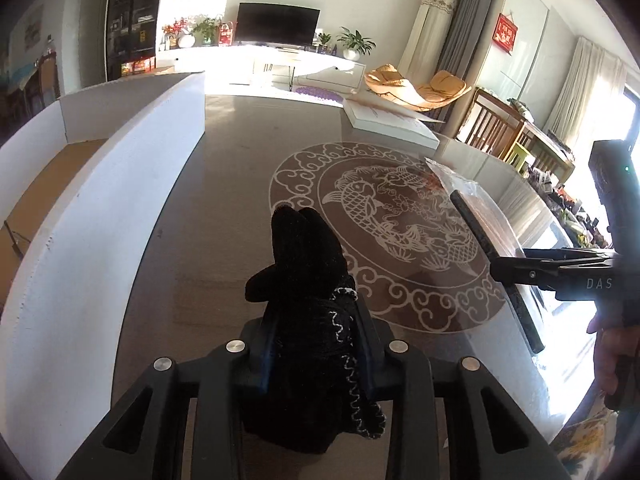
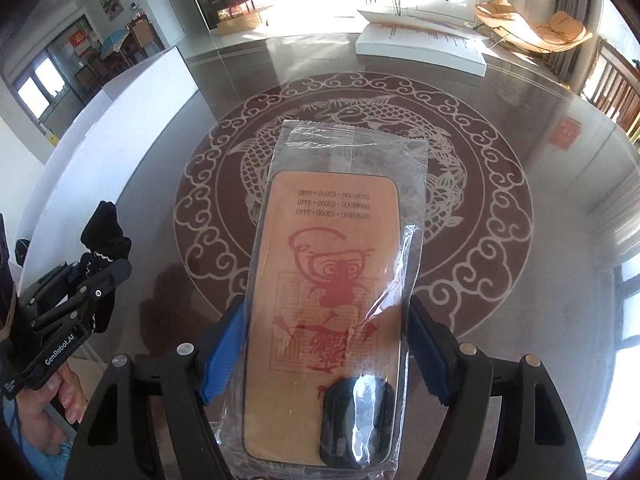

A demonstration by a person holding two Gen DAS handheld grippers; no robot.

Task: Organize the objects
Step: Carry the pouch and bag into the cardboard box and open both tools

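1. The glove (image 1: 308, 292) is black, fuzzy knit cloth with pale stitching at the cuff.
2. The bag (image 2: 340, 248) is clear, crinkled, glossy plastic film over a smooth tan card with red print.
3. The bench (image 1: 224, 184) has a glossy, reflective glass top.
4. Each claw (image 2: 326, 344) is matt black plastic with blue ribbed pads (image 2: 222, 356) and shiny metal rivets.
5. The box (image 1: 100, 184) has matt white walls.
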